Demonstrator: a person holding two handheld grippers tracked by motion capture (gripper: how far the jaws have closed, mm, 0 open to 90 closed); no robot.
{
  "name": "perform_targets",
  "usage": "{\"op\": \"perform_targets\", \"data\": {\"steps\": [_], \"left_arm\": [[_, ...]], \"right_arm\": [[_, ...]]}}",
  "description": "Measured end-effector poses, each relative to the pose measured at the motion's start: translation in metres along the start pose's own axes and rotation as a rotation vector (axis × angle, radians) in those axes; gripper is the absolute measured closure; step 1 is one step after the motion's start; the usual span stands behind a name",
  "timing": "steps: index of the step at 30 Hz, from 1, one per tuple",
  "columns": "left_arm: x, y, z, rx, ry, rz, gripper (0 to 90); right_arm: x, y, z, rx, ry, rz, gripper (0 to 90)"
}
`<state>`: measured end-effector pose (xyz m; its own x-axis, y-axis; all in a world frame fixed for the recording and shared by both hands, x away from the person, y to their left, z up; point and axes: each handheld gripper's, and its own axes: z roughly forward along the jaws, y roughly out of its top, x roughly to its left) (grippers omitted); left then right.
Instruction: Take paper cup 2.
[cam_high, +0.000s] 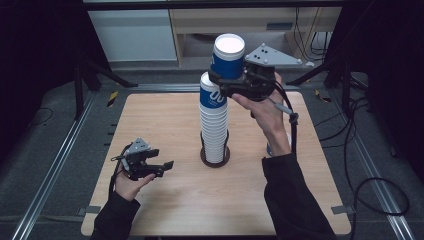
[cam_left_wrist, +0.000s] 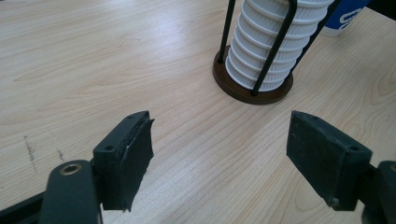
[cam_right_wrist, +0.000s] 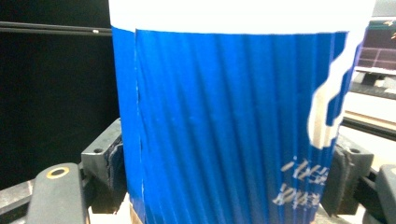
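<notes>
With the right gripper (cam_high: 223, 80) clenched on the blue cup (cam_high: 228, 56) just above the cup stack (cam_high: 214, 125), the operator lifts it straight up clear of the stack, while the left gripper (cam_high: 161, 165) rests open beside the stack's base.

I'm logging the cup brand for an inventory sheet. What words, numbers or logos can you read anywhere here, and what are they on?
"00"-like white marks: on the top cup of the stack, high view; partly hidden, so the reading is uncertain.
White lettering low on the held blue cup, right gripper view: too blurred to read.
White marks on a blue cup behind the stack, left gripper view: cut off, unreadable.
No other text is readable.
</notes>
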<state>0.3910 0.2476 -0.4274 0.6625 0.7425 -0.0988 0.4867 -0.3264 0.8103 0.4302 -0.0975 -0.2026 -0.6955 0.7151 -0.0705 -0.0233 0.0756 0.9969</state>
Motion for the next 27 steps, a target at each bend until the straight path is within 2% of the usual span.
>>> {"op": "perform_targets", "data": {"steps": [2,6,10,12,13,14,17,19,20,23,24,27], "left_arm": [[0.000,0.000,0.000,-0.002,0.001,0.000,22.1],[-0.001,0.001,-0.001,-0.004,-0.001,0.004,22.1],[-0.004,0.002,-0.002,-0.005,-0.002,0.011,22.1],[-0.005,0.003,-0.002,-0.005,-0.005,0.014,22.2],[-0.005,0.003,-0.002,-0.005,-0.005,0.014,22.2],[-0.005,0.003,-0.001,-0.003,-0.006,0.015,22.2],[-0.006,0.003,-0.001,-0.001,-0.007,0.016,22.2],[-0.006,0.003,-0.001,-0.001,-0.010,0.017,22.2],[-0.007,0.003,-0.001,-0.001,-0.010,0.017,22.2],[-0.008,0.003,0.000,0.000,-0.015,0.019,22.3],[-0.009,0.004,0.001,0.000,-0.019,0.022,22.4],[-0.010,0.004,0.001,0.000,-0.022,0.026,22.4]], "right_arm": [[-0.002,-0.002,-0.014,0.002,-0.012,-0.016,20.1],[-0.005,-0.010,-0.027,0.025,-0.028,-0.036,20.1],[-0.011,-0.027,-0.043,0.048,-0.034,-0.029,20.2],[-0.014,-0.041,-0.051,0.075,-0.036,-0.024,20.2],[-0.014,-0.041,-0.051,0.075,-0.036,-0.024,20.2],[-0.015,-0.050,-0.055,0.087,-0.034,-0.013,20.2],[-0.017,-0.060,-0.059,0.097,-0.027,0.001,20.2],[-0.017,-0.071,-0.062,0.106,-0.024,0.014,20.1],[-0.018,-0.082,-0.063,0.121,-0.018,0.024,20.1],[-0.018,-0.092,-0.065,0.139,-0.016,0.032,20.1],[-0.019,-0.102,-0.066,0.149,-0.009,0.041,20.1],[-0.019,-0.111,-0.068,0.160,0.004,0.040,20.1]]}}
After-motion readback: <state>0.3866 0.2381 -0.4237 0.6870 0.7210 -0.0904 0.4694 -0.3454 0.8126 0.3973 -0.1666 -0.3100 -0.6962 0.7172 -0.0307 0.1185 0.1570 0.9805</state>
